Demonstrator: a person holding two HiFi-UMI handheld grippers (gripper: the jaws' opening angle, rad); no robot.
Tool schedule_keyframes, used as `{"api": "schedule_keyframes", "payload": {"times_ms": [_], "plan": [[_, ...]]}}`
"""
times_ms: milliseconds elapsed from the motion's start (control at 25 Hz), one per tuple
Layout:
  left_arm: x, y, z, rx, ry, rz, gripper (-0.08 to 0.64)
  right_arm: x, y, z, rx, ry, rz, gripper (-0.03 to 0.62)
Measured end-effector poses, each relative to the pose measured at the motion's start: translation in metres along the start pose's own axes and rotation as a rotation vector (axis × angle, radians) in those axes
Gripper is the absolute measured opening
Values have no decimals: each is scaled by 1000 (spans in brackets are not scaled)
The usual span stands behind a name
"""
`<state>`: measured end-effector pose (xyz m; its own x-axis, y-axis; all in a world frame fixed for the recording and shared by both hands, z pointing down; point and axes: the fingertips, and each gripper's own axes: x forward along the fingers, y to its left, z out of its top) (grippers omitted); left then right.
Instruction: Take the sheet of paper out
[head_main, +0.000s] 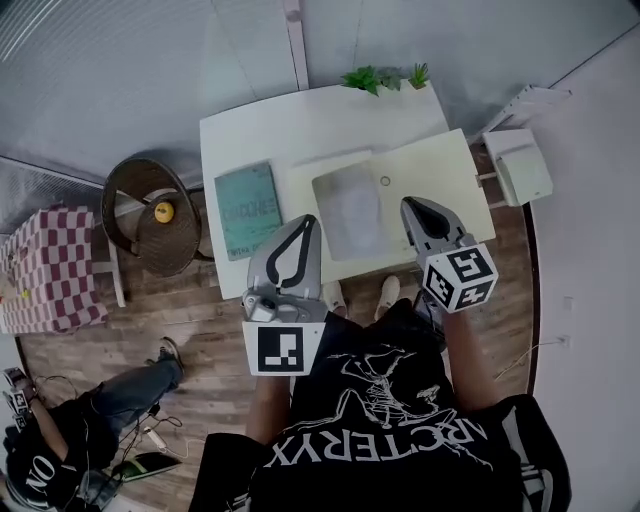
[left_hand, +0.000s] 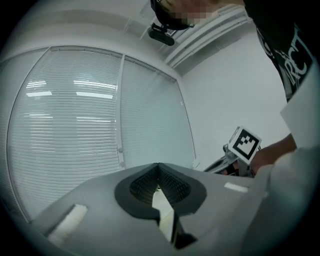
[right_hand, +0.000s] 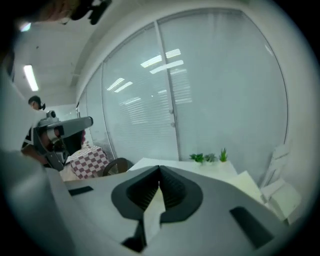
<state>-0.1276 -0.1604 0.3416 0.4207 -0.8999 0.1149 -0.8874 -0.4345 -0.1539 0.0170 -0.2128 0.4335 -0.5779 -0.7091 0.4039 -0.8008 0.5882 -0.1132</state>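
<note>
On the white table (head_main: 255, 130) lies a grey translucent sleeve (head_main: 350, 208) on top of a large cream sheet (head_main: 430, 170); I cannot tell what is inside the sleeve. My left gripper (head_main: 308, 220) hangs over the table's near edge, just left of the sleeve, between it and a teal book (head_main: 248, 208). My right gripper (head_main: 408, 204) hovers above the cream sheet, right of the sleeve. Both are shut with nothing between the jaws. The left gripper (left_hand: 158, 166) faces window blinds. The right gripper (right_hand: 160, 168) looks across the table (right_hand: 150, 162) toward the cream sheet (right_hand: 250, 182).
Small green plants (head_main: 385, 77) stand at the table's far edge. A wicker chair (head_main: 150, 212) with a yellow object and a checked cloth (head_main: 50, 265) are to the left. A white box (head_main: 525, 165) sits on the right. A person (head_main: 60, 440) sits on the floor at lower left.
</note>
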Motion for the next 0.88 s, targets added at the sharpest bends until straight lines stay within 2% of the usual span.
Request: {"api": "schedule_keyframes", "payload": {"times_ms": [80, 240, 360, 480, 640, 680, 760, 800, 880], "plan": [[2, 4, -3, -26, 14, 23, 11, 23, -14, -35, 104, 101, 40, 14], [-5, 7, -6, 33, 53, 66, 12, 62, -43, -118, 289, 282, 99, 14], [-11, 9, -12, 2, 89, 133, 11, 83, -63, -178, 437, 391, 157, 15], [-11, 7, -13, -3, 115, 178, 11, 102, -68, -212, 587, 456, 278, 15], [-11, -3, -8, 8, 134, 221, 11, 122, -69, -244, 687, 547, 386, 17], [-11, -5, -7, 11, 139, 229, 12, 125, -70, -252, 702, 577, 397, 26], [-11, -9, -5, 18, 150, 243, 11, 131, -70, -265, 728, 623, 407, 175], [-13, -10, -5, 21, 155, 250, 11, 134, -70, -268, 742, 629, 411, 196], [-15, -13, -5, 28, 161, 263, 11, 138, -67, -267, 773, 617, 430, 196]]}}
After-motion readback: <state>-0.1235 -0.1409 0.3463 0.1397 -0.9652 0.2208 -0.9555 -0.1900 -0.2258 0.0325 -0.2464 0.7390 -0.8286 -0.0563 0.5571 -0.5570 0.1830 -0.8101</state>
